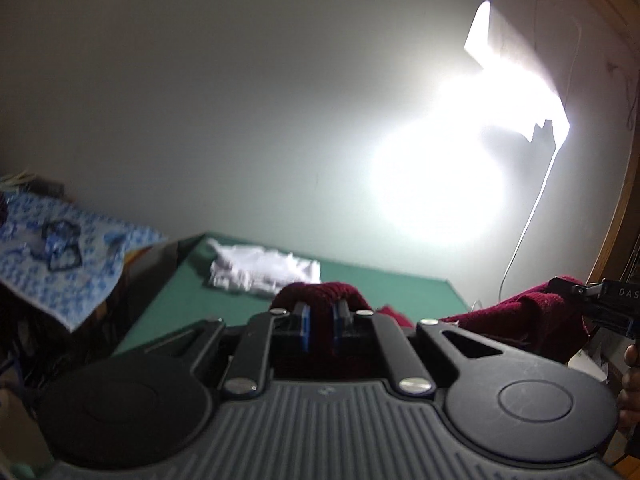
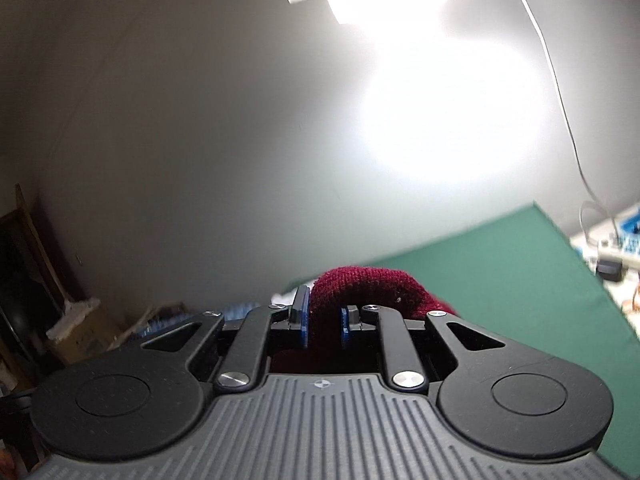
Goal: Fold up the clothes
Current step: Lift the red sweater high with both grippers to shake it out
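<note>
- Where a blue cloth (image 1: 60,248) hangs at far left, white clothes (image 1: 262,270) lie on the green table (image 1: 172,292).
- Left gripper (image 1: 320,316) pinches the maroon garment (image 1: 520,316), lifted above the table.
- Right gripper (image 2: 324,320) clamps another fold of it.

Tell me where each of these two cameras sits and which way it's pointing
Left wrist view: sits on the left gripper, looking forward and upward over a green table to a lit wall; jaws pinch a maroon garment; a folded white cloth lies beyond; the right gripper and a hand show at the edge.
Right wrist view: sits on the right gripper, tilted up at the same wall; jaws pinch the maroon garment.
Shared: the garment, green table, bright wall glare.
</note>
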A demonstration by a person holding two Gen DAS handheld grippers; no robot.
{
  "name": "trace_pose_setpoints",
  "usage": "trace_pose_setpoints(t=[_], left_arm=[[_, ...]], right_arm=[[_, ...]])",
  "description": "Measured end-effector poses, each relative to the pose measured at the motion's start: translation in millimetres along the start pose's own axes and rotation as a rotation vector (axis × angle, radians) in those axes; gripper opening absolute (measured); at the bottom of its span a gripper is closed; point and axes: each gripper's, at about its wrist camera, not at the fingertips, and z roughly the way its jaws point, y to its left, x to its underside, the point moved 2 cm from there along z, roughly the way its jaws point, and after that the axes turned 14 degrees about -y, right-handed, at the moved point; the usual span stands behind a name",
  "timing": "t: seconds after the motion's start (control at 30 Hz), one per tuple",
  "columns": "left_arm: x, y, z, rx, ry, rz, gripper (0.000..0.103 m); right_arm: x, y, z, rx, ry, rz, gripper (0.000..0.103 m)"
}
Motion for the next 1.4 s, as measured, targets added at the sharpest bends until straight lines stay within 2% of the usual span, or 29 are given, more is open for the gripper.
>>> trace_pose_setpoints(t=[0.17, 0.4, 0.63, 0.73, 0.9, 1.13, 1.27, 1.4], left_arm=[[-46.7, -18.0, 0.9, 0.050, -0.116, 0.046, 0.004], [-124.1, -50.5, -17.7, 0.094, -0.330, 0.109, 0.004], [-188.9, -84.2, -41.5, 0.077, -0.519, 0.180, 0.005], [-206.6, -96.8, -37.6, 0.069, -0.551, 0.200, 0.005], [-199.4, -98.1, -3.8, 0.042, -0.498, 0.219, 0.005], [-172.7, -85.8, 52.5, 0.004, -0.389, 0.235, 0.006], [-140.1, -65.4, 125.4, 0.008, -0.257, 0.236, 0.007], [-94.4, -42.2, 217.5, 0.022, -0.084, 0.236, 0.007]], right_arm=[[-39.6, 21.2, -4.0, -0.055, -0.107, -0.042, 0.015], [-104.9, 49.2, -20.9, -0.157, -0.278, -0.048, 0.015], [-155.4, 81.2, -52.3, -0.259, -0.437, -0.056, 0.015], [-167.9, 92.8, -59.9, -0.282, -0.483, -0.079, 0.015], [-167.0, 92.3, -52.0, -0.263, -0.486, -0.098, 0.015], [-133.6, 64.1, 0.8, -0.142, -0.374, -0.103, 0.015], [-104.0, 45.6, 51.6, -0.026, -0.301, -0.138, 0.015], [-67.7, 17.6, 118.8, 0.113, -0.195, -0.183, 0.015]])
